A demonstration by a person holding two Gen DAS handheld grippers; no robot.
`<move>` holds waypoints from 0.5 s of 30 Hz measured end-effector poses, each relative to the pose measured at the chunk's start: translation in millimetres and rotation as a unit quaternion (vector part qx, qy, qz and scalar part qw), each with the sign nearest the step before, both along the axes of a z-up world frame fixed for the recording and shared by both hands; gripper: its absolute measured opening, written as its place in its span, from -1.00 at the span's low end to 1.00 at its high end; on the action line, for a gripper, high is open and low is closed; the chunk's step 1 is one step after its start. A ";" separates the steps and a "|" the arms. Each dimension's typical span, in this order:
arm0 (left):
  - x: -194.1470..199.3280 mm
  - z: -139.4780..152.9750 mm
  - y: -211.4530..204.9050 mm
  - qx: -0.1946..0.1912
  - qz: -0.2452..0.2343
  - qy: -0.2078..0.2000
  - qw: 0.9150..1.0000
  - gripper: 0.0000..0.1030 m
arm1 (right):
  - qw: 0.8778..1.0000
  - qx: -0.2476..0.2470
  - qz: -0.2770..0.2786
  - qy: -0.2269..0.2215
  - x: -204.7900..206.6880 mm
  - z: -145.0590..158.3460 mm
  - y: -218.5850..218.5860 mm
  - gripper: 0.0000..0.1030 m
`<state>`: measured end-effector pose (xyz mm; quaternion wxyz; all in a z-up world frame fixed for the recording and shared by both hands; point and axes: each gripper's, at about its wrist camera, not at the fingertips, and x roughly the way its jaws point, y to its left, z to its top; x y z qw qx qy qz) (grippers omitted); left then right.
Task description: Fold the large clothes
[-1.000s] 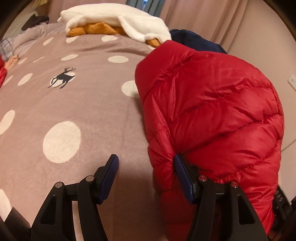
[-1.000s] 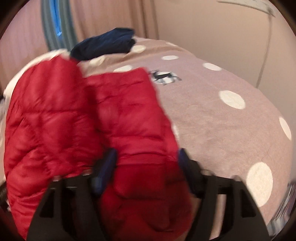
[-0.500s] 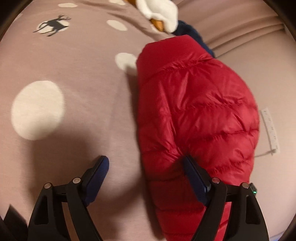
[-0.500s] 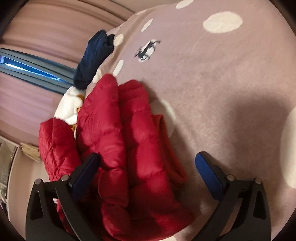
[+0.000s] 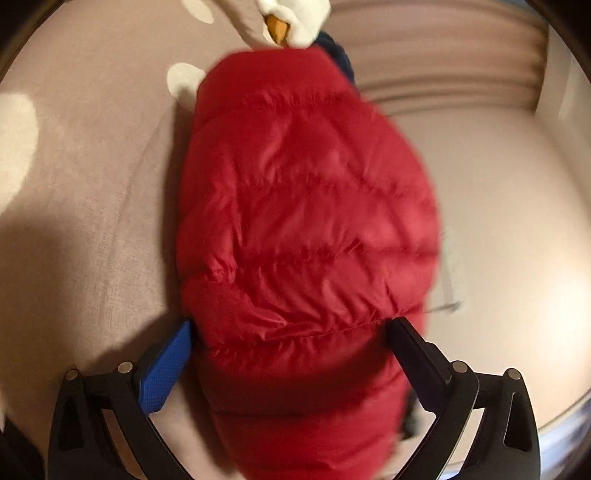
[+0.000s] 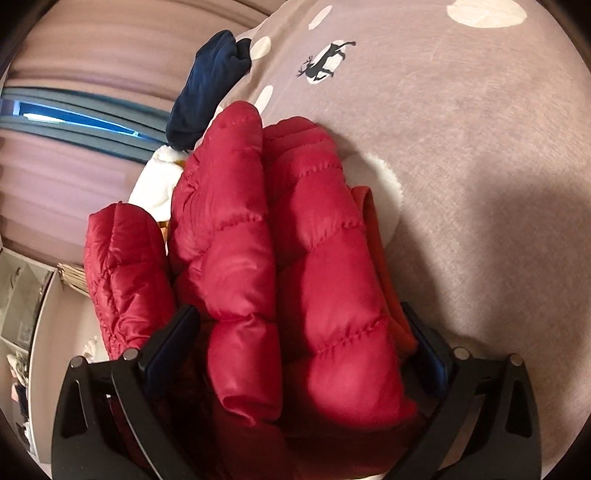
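Note:
A red quilted down jacket lies folded in thick layers at the edge of a taupe bedspread with white dots. My left gripper is open wide, and the jacket's bulk sits between its fingers. In the right wrist view the jacket shows as stacked red folds with an orange lining edge. My right gripper is also open wide, its fingers on either side of the folded stack. I cannot tell whether either gripper presses the fabric.
A white fleece garment over something orange and a navy garment lie past the jacket. The bedspread bears a deer print. Curtains and a window stand behind. The bed edge and floor are at the right in the left wrist view.
Both grippers have moved over the jacket so its bulk now sits between their open fingers. The left one shifted right from beside the jacket, and the right one closed in on the stack.

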<state>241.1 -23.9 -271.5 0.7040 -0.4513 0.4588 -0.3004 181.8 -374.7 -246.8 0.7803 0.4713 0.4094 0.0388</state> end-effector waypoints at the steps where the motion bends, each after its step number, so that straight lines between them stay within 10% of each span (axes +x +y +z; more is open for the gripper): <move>1: -2.4 -1.3 -6.2 0.004 -0.001 -0.003 1.000 0.97 | 1.000 0.000 0.001 -0.001 0.8 -0.9 -0.2 1.00; 6: -1.7 -1.4 -15.7 0.029 0.010 -0.008 1.000 0.95 | 1.000 -0.003 0.014 0.000 6.6 -3.4 0.1 0.93; 11: -3.0 12.3 -29.0 0.103 0.027 -0.037 0.994 0.74 | 0.999 -0.012 0.035 0.004 14.8 -5.5 8.5 0.17; 15: -8.0 22.7 -39.4 0.133 0.018 -0.053 0.990 0.62 | 0.999 -0.018 0.041 -0.007 17.6 -2.5 10.9 -0.02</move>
